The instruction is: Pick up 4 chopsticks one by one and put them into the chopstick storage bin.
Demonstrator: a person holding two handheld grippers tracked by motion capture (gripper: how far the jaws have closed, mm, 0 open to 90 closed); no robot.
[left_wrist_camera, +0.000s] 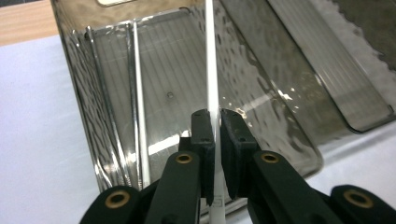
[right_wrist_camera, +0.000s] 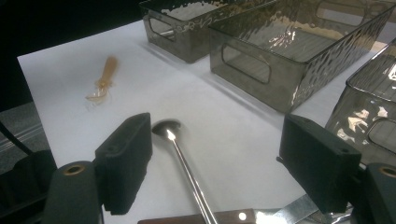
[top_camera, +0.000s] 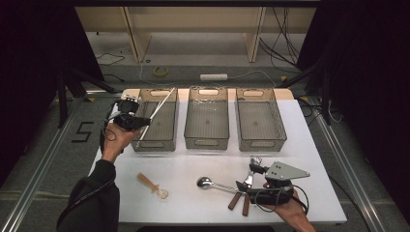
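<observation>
While the left hand-held gripper (left_wrist_camera: pixel 214 135) has its jaws clamped tight on a thin white stick (left_wrist_camera: pixel 212 70), that stick slants over the left smoked-plastic bin (top_camera: pixel 155 126) — its far end points toward the bin's back rim. Well away from that bin, the right hand-held gripper (right_wrist_camera: pixel 215 168) sits wide open on the tabletop (top_camera: pixel 193 164), gripping nothing — a metal spoon (right_wrist_camera: pixel 180 149) lies between its jaws.

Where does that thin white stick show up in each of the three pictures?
High view: the white stick slants over the left bin, upper left, clamped in the left gripper.
Left gripper view: it runs straight up the middle, pinched between the black jaws, with the same bin behind it.
Right gripper view: I cannot make it out there.
Shared landmark: the left bin, which lies at the top left of the right gripper view.
</observation>
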